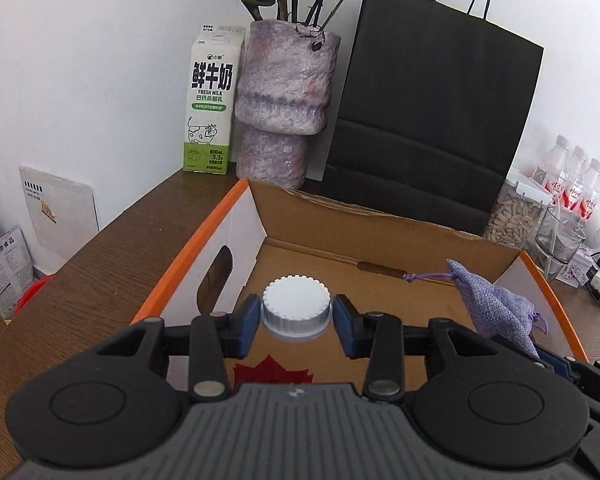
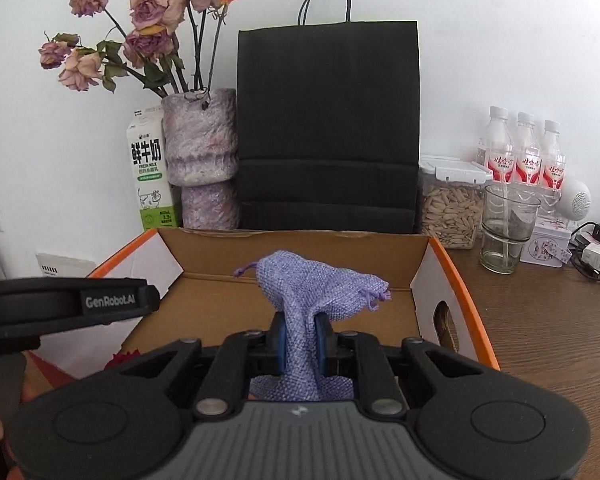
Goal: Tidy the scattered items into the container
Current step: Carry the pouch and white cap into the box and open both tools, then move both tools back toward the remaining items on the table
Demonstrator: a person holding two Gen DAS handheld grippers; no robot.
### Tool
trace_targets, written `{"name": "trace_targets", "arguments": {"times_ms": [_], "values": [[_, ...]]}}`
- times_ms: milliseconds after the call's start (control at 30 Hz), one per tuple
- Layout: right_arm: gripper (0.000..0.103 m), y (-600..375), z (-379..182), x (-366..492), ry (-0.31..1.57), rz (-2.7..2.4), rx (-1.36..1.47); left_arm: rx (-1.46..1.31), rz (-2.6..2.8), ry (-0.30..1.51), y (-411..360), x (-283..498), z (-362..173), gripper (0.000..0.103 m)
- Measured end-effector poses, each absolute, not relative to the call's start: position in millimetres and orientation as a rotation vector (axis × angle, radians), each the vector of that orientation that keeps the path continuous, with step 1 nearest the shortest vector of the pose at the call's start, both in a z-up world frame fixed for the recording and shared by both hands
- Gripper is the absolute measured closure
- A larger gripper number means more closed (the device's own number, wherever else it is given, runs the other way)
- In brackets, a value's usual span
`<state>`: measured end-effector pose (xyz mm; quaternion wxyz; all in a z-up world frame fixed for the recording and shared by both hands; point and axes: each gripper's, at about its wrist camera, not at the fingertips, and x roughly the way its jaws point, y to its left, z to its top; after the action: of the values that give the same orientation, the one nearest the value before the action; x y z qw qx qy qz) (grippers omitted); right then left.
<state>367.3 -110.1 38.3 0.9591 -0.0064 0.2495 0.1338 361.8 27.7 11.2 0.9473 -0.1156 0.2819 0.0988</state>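
An open cardboard box [image 1: 356, 224] with orange edges and white side flaps stands on the wooden desk. My left gripper [image 1: 297, 320] is shut on a bottle with a ribbed white cap [image 1: 296, 304], held over the box's inside; the bottle's body is hidden below the cap. A lilac drawstring pouch [image 1: 496, 312] shows at the right of that view. In the right wrist view my right gripper [image 2: 300, 340] is shut on the lilac pouch [image 2: 316, 280], which bulges above the blue pads over the box [image 2: 300, 244]. Something dark red [image 1: 272, 372] lies on the box floor.
Along the wall stand a milk carton [image 1: 210, 104], a purple vase [image 1: 284, 100] of dried roses, a black paper bag [image 1: 432, 120], a jar of seeds [image 2: 452, 208], a glass [image 2: 506, 232] and three bottles [image 2: 524, 148]. A small tin [image 2: 546, 244] and chargers [image 2: 596, 256] lie at the right.
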Motion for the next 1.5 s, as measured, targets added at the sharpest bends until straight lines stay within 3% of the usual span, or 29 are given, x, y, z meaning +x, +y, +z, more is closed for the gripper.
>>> {"name": "trace_targets", "arguments": {"times_ms": [167, 267, 333, 400, 433, 467, 500, 1500], "values": [[0.090, -108.7, 34.3, 368.3, 0.527, 0.271, -0.022, -0.221, 0.190, 0.573, 24.2, 360.0, 11.7, 0.062], [0.083, -108.4, 34.4, 368.9, 0.537, 0.271, -0.023, -0.231, 0.193, 0.566, 25.7, 357.8, 11.9, 0.057], [0.071, -110.2, 35.4, 368.3, 0.544, 0.270, -0.016, -0.227, 0.211, 0.559, 25.9, 356.6, 14.4, 0.039], [0.040, -110.6, 37.5, 367.9, 0.552, 0.266, -0.019, -0.216, 0.230, 0.539, 25.1, 353.5, 18.8, 0.000], [0.030, -110.6, 39.4, 367.6, 0.554, 0.266, -0.020, -0.210, 0.232, 0.526, 24.4, 351.7, 21.1, 0.000], [0.008, -110.7, 40.9, 367.0, 0.553, 0.266, -0.019, -0.202, 0.230, 0.518, 23.3, 350.3, 24.3, 0.000], [0.000, -110.9, 43.0, 366.3, 0.550, 0.261, -0.017, -0.197, 0.222, 0.522, 22.7, 349.8, 26.9, 0.000], [0.000, -117.0, 91.5, 329.8, 0.472, 0.257, -0.037, -0.253, 0.180, 0.362, 23.8, 299.5, 75.5, 0.000]]}}
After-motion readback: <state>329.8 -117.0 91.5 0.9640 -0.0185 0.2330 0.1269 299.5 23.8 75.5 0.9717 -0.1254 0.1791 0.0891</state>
